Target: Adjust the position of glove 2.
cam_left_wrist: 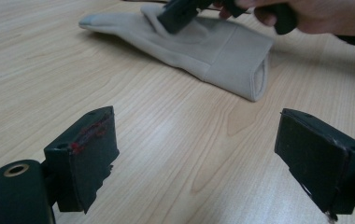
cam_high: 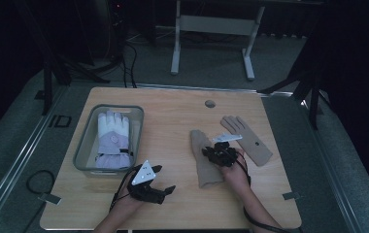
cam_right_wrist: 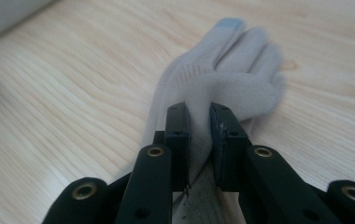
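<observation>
A beige knit glove lies flat on the wooden table, cuff toward the person. My right gripper is over its palm, shut on a pinched-up fold of the fabric; in the right gripper view both pads press that fold. A second beige glove lies just to the right, untouched. My left gripper rests low near the table's front edge, open and with nothing in it. In the left gripper view the jaws stand wide apart, facing the glove's cuff.
A clear plastic bin at the left holds a white and lilac padded glove. A round grommet hole sits near the table's far edge. Cables trail off the front edge. Table legs and dark floor lie beyond.
</observation>
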